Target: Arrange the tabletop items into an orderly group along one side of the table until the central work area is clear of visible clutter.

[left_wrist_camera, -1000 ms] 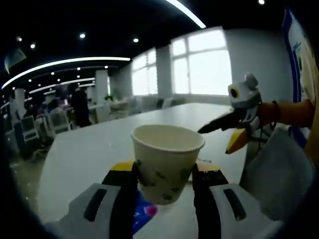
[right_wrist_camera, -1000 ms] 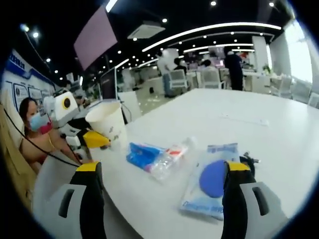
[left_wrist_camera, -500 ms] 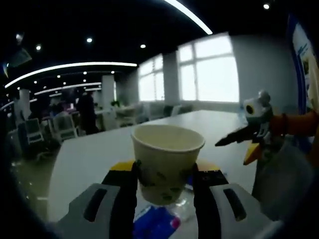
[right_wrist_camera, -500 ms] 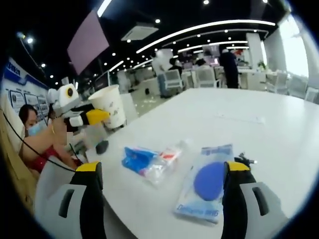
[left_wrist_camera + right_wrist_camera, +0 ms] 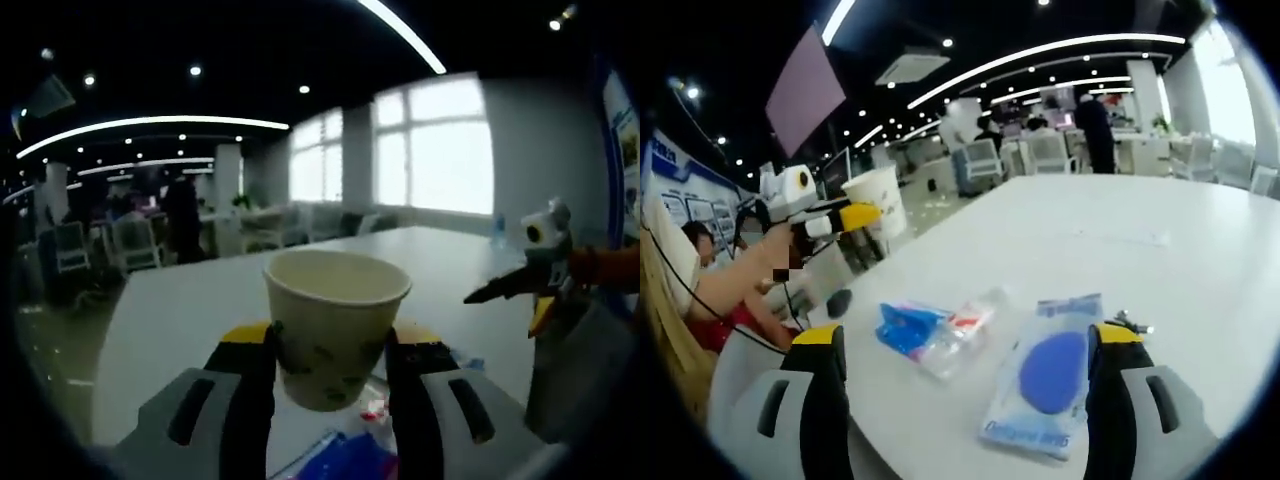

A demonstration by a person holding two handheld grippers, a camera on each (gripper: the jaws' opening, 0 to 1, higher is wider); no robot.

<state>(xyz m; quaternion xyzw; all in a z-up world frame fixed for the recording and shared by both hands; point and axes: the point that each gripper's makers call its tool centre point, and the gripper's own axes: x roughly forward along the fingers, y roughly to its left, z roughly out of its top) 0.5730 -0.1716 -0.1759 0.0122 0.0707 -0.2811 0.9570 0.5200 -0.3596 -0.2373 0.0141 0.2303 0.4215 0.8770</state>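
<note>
Paper cup [image 5: 336, 325] pinched in the raised left gripper [image 5: 330, 375] — right gripper [image 5: 965, 345] spread wide above the table [image 5: 1120, 240].

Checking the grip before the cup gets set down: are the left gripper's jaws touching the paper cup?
Touching. In the left gripper view both jaws press the paper cup sides, no gap; left gripper holds it.

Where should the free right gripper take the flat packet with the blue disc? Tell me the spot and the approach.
Probably take the flat packet by its clear border, not the blue disc's bulge. It lies flat on the white table between the open right gripper jaws, so come down from above and pinch the near edge; that thin film likely has to be lifted before the jaws can close.
</note>
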